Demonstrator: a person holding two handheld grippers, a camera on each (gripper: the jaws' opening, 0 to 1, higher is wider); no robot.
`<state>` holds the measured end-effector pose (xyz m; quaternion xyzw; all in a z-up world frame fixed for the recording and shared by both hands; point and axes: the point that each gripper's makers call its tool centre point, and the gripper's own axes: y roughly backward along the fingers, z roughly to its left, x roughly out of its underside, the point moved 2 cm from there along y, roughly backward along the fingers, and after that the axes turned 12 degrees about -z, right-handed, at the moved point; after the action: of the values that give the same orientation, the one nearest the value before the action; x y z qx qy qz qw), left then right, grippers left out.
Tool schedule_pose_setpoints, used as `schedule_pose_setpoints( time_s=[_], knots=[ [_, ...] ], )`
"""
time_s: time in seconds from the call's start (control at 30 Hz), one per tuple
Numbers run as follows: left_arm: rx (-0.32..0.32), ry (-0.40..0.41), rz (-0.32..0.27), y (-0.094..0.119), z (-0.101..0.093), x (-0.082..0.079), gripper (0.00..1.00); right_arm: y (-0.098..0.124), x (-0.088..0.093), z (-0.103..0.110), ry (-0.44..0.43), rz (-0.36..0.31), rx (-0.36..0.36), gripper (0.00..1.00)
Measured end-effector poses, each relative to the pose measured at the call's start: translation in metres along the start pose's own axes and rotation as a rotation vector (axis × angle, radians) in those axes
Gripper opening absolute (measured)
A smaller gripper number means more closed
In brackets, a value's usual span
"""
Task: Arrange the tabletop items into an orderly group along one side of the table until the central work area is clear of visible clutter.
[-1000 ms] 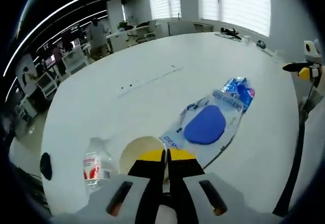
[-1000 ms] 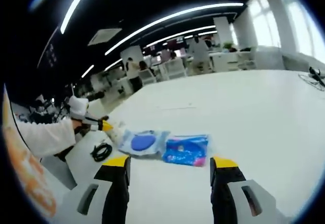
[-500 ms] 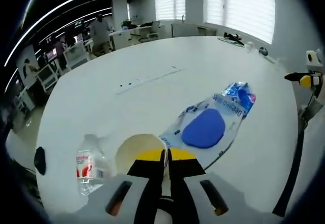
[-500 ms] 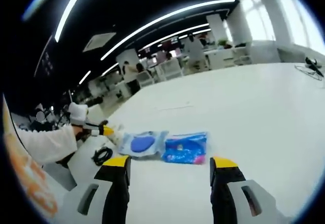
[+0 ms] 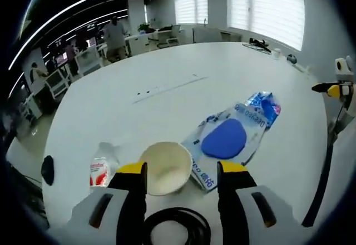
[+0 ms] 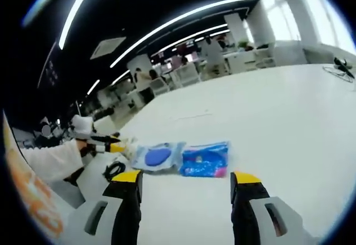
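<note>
In the left gripper view my left tool (image 5: 181, 170) stands wide open and holds nothing, a black cable coil (image 5: 177, 228) between its jaws and a cream paper cup (image 5: 165, 167) lying at their tips, with a crumpled water bottle (image 5: 101, 167) just left of it. Beyond the cup, two blue packets (image 5: 233, 135) lie on the white desk (image 5: 167, 89). In the right gripper view my right tool (image 6: 187, 179) is also wide open and empty, short of the packets.

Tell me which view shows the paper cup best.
The left gripper view: the paper cup sits close, tipped on its side, mouth facing the camera, between the open left claw. In the right gripper view it is too small to make out.
</note>
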<state>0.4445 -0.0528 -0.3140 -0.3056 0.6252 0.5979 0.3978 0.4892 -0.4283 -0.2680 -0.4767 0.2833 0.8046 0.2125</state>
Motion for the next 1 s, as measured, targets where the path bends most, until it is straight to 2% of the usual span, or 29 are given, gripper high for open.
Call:
schedule_pose_setpoints(
  time_s=[0.17, 0.33, 0.43, 0.53, 0.63, 0.7, 1.0],
  knots=[
    [-0.004, 0.016, -0.038, 0.011, -0.003, -0.009, 0.60, 0.000, 0.001, 0.002, 0.000, -0.002, -0.006, 0.65],
    [-0.020, 0.043, -0.054, 0.019, 0.001, -0.006, 0.69, 0.000, 0.002, 0.001, -0.004, -0.004, -0.005, 0.65],
    [-0.030, 0.045, -0.071, 0.027, -0.003, -0.006, 0.69, 0.001, 0.003, 0.002, -0.015, -0.002, -0.006, 0.66],
    [-0.059, 0.079, -0.084, 0.037, 0.005, -0.001, 0.72, 0.001, 0.005, 0.004, -0.039, 0.009, -0.006, 0.67],
    [-0.083, 0.102, -0.097, 0.048, -0.009, -0.001, 0.73, 0.001, 0.007, 0.004, -0.066, 0.020, -0.001, 0.68],
    [-0.094, 0.117, -0.100, 0.054, -0.007, 0.000, 0.74, 0.001, 0.008, 0.004, -0.069, 0.022, -0.001, 0.69],
    [-0.151, 0.172, -0.095, 0.086, -0.004, 0.019, 0.74, 0.007, 0.017, 0.010, -0.082, 0.049, -0.013, 0.70]
  ],
)
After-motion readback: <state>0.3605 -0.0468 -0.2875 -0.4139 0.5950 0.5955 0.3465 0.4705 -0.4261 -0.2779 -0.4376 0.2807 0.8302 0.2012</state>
